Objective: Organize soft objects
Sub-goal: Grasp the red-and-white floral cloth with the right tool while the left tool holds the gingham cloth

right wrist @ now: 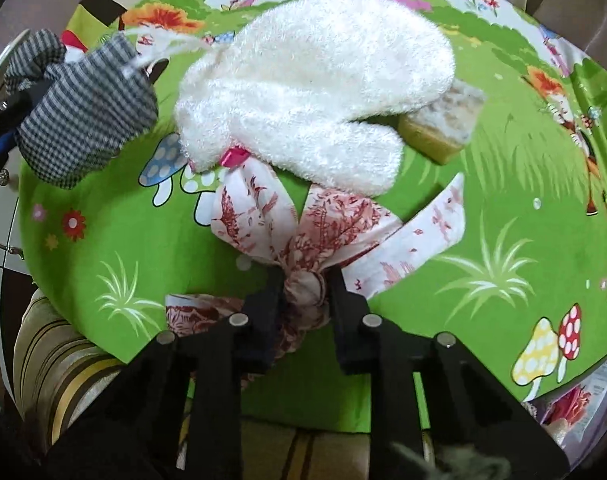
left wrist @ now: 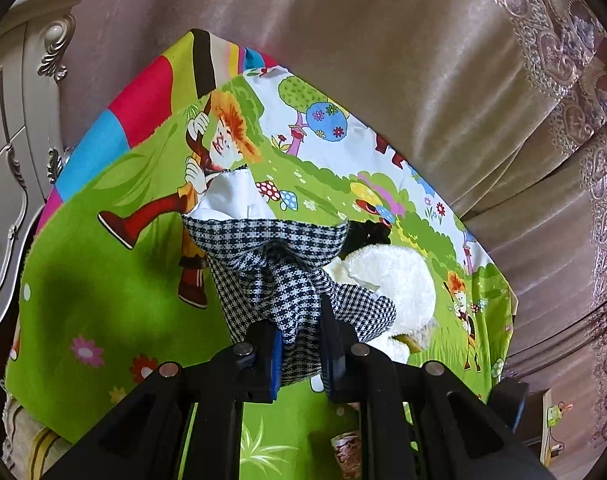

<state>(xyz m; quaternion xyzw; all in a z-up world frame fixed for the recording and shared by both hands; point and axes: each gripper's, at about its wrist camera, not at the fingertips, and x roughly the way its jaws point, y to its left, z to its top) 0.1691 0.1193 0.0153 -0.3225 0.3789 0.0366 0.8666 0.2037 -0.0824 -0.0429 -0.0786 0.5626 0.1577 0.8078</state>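
Left gripper (left wrist: pixel 299 344) clamped on bunched houndstooth cloth (left wrist: pixel 287 268), hanging ahead of its tips. Right gripper (right wrist: pixel 303 292) pinching gathered red-printed white cloth (right wrist: pixel 303 224), tails fanning forward and right. White terry towel (right wrist: pixel 315 88) straight beyond, long axis crosswise, nearer right tongs.

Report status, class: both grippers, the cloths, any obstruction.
Left gripper shut on houndstooth cloth. Right gripper clamps red-print cloth. White towel overlaps it.
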